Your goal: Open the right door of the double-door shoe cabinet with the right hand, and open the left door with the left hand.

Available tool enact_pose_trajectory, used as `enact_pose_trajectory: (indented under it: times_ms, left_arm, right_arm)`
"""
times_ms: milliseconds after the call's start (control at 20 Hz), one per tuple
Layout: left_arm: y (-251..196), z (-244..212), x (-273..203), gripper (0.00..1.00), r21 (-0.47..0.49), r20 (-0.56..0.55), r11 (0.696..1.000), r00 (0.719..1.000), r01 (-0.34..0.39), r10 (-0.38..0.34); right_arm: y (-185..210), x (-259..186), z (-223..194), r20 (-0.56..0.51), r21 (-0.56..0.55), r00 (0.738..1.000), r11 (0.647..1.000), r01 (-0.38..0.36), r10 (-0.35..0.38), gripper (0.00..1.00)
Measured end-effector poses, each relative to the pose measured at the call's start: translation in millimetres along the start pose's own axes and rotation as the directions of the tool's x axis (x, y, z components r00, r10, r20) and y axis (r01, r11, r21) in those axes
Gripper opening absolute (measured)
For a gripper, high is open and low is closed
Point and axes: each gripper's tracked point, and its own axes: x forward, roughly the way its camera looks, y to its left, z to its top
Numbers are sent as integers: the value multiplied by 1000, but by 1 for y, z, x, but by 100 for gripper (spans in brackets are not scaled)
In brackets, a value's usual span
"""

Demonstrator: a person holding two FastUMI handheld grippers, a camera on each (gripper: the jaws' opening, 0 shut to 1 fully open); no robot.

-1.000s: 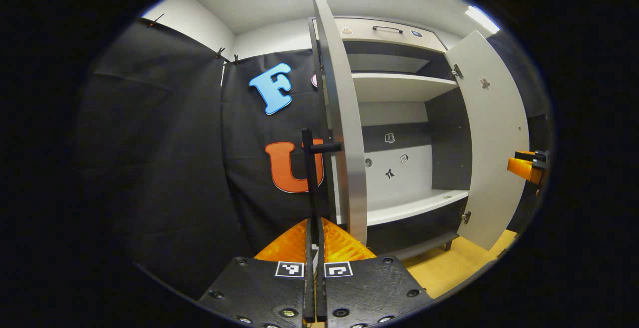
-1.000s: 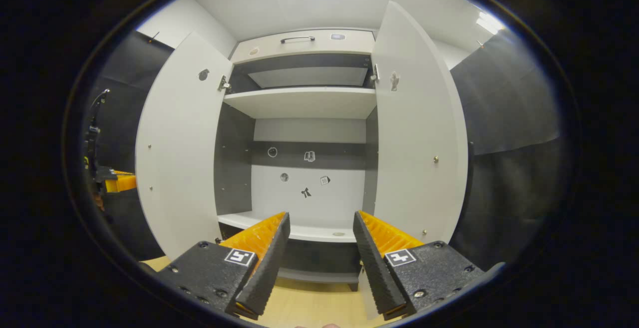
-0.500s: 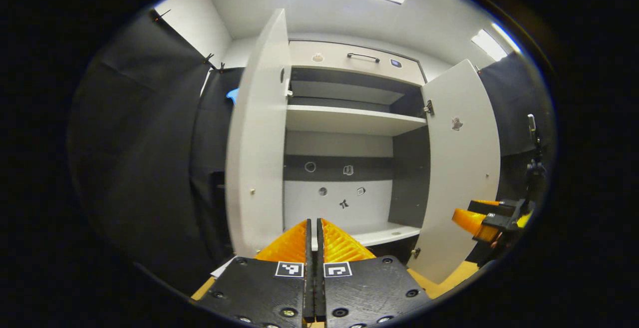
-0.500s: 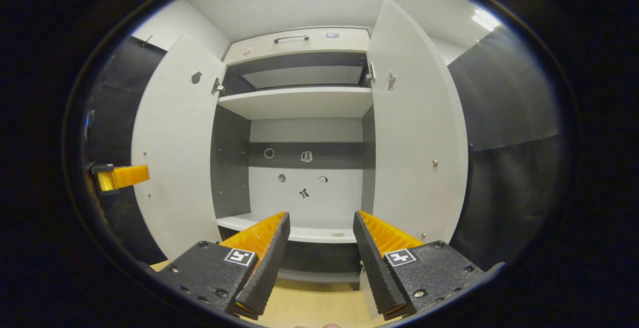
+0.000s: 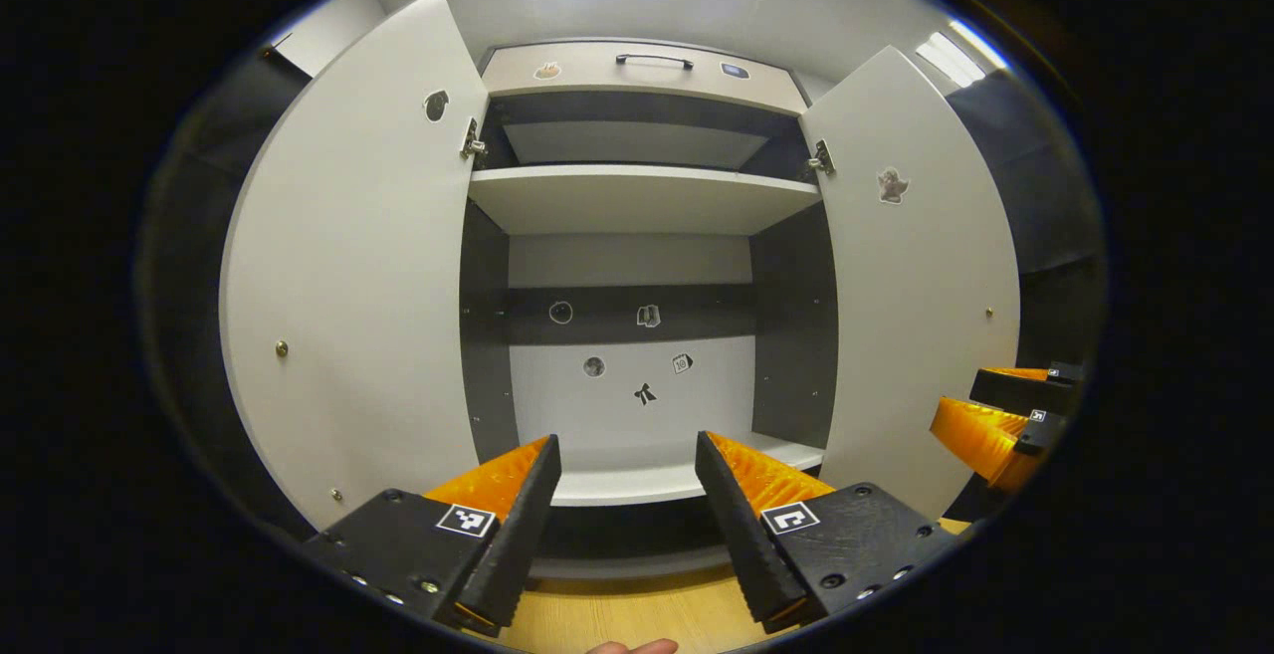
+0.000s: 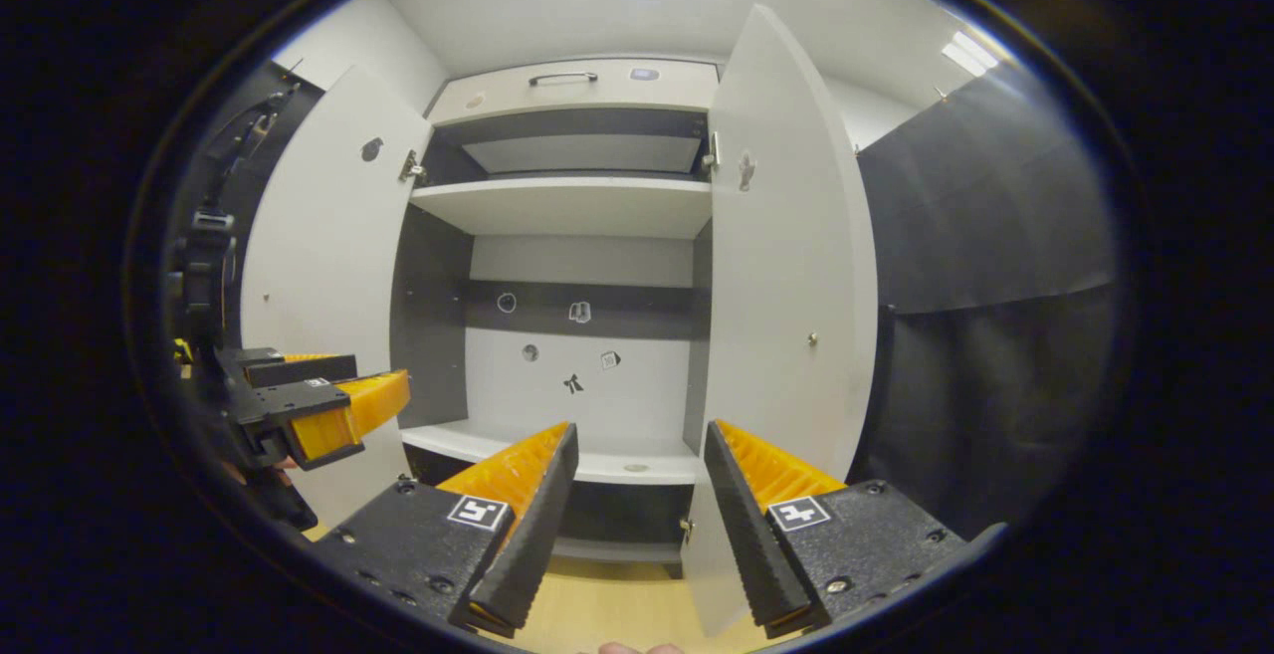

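Before cabinet (image 5: 637,201), fingers (image 5: 513,520) apart, empty

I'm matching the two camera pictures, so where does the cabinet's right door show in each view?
Left gripper view: the right door stands open, right of centre.
Right gripper view: the right door stands open, just right of centre.
Shared landmark: the upper shelf between the doors.

Left door (image 5: 348,276) swung wide | right door (image 5: 921,276) swung wide | gap between them open to shelves | upper shelf (image 5: 637,198) splits interior
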Motion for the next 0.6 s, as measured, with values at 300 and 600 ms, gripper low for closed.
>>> enact_pose_trajectory:
  times_ms: [300, 600]
  left_arm:
    - [11, 12, -9, 87, 5, 34, 999, 998, -45, 45]
    - [15, 19, -14, 86, 25, 56, 998, 996, -63, 62]
  right_arm:
    - [7, 9, 3, 17, 5, 1000, 1000, -13, 13, 81]
    - [13, 14, 7, 32, 31, 999, 999, -35, 34, 81]
